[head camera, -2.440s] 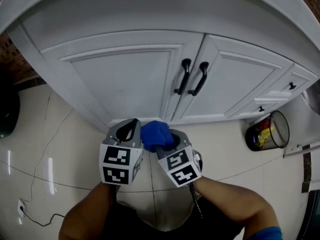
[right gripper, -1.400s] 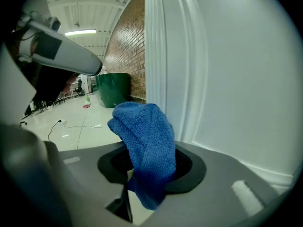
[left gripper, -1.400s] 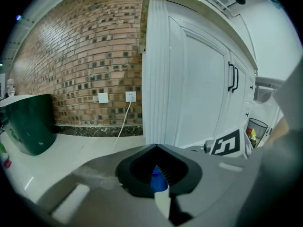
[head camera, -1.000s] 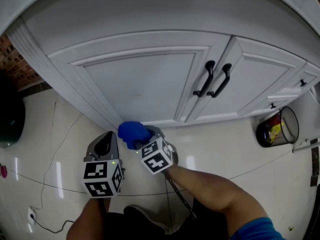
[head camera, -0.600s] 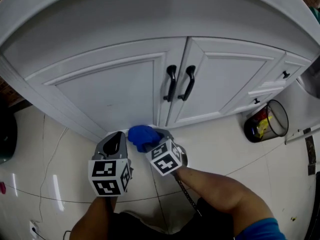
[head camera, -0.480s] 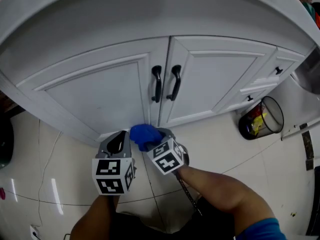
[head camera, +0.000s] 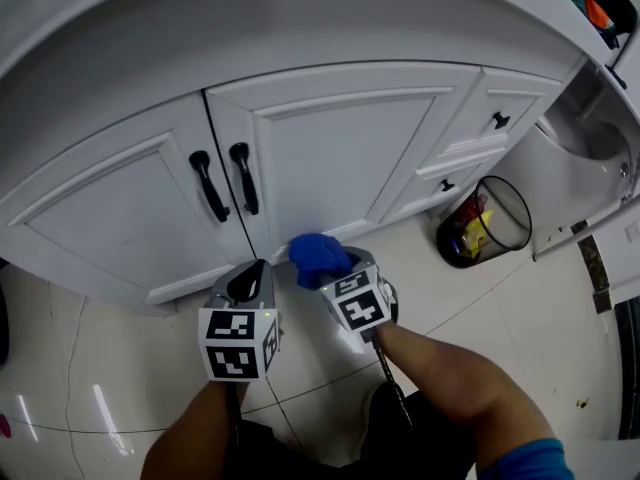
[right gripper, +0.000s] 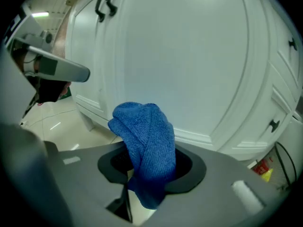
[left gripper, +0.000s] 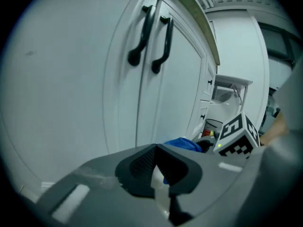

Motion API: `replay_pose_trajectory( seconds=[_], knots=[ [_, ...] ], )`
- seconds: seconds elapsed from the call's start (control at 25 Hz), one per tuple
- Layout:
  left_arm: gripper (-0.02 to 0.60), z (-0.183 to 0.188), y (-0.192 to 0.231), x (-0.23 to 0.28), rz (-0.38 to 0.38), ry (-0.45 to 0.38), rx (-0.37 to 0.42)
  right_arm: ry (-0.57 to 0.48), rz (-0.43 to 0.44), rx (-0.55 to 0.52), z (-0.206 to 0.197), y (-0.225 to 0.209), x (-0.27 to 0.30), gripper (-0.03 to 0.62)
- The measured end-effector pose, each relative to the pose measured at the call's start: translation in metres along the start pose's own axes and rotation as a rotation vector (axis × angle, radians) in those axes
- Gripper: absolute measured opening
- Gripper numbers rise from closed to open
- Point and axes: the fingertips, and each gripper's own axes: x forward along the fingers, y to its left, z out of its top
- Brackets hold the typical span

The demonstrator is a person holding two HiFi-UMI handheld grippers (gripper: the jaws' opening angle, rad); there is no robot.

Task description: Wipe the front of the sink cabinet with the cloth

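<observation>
cloth at the foot of the right cabinet door

blue cloth (head camera: 318,258) is bunched and clamped in the jaws of the right gripper (head camera: 330,270). in the right gripper view the cloth (right gripper: 147,145) stands up out of the jaws in a folded wad, with a loose end hanging below them. it sits low before the bottom rail of the right-hand door of the white sink cabinet (head camera: 340,148); whether it touches the door cannot be told.

left gripper (head camera: 248,282) is just beside the right one, on its left, and points at the same low part of the cabinet front. in the left gripper view its jaws are together with nothing between them, and the cloth shows just past them.

two black handles (head camera: 205,186) stand side by side where the two doors meet, up and left of the cloth. right of the doors are small drawers with black knobs (head camera: 499,121). a dark wire bin (head camera: 480,223) with red and yellow contents stands on the pale tiled floor (head camera: 520,318) near the cabinet's right end.
</observation>
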Motion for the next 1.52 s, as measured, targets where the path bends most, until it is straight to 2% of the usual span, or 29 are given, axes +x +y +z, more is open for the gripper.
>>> replay_pose_trajectory(
  seconds=[0.16,0.36,0.56,0.72,0.92,1.04,1.2,1.36,1.52],
  knots=[
    [0.006,-0.003,-0.023,0.019,-0.027,0.023,0.018,0.015,-0.084,0.080,-0.017,-0.057,-0.011,0.163],
    [0.006,-0.016,-0.048,0.038,-0.067,0.074,0.017,0.024,-0.173,0.237,-0.034,-0.122,-0.025,0.163],
    [0.006,-0.021,-0.070,0.056,-0.094,0.084,0.045,0.039,-0.223,0.302,-0.051,-0.158,-0.027,0.163],
    [0.006,-0.026,-0.088,0.068,-0.115,0.093,0.100,0.038,-0.208,0.305,-0.054,-0.163,-0.023,0.163],
    [0.006,-0.028,-0.095,0.068,-0.130,0.091,0.115,0.030,-0.184,0.319,-0.053,-0.162,-0.021,0.163],
    [0.006,-0.022,-0.086,0.062,-0.111,0.073,0.106,0.029,-0.184,0.311,-0.052,-0.161,-0.020,0.163],
    [0.006,-0.010,-0.067,0.049,-0.076,0.030,0.058,0.041,-0.188,0.285,-0.048,-0.155,-0.018,0.163],
    [0.006,-0.008,-0.055,0.030,-0.090,0.023,0.045,0.070,-0.198,0.278,-0.047,-0.146,-0.018,0.164],
    [0.006,-0.003,-0.040,0.000,-0.074,0.015,0.051,0.127,-0.129,0.284,-0.046,-0.115,-0.023,0.164]
  ],
)
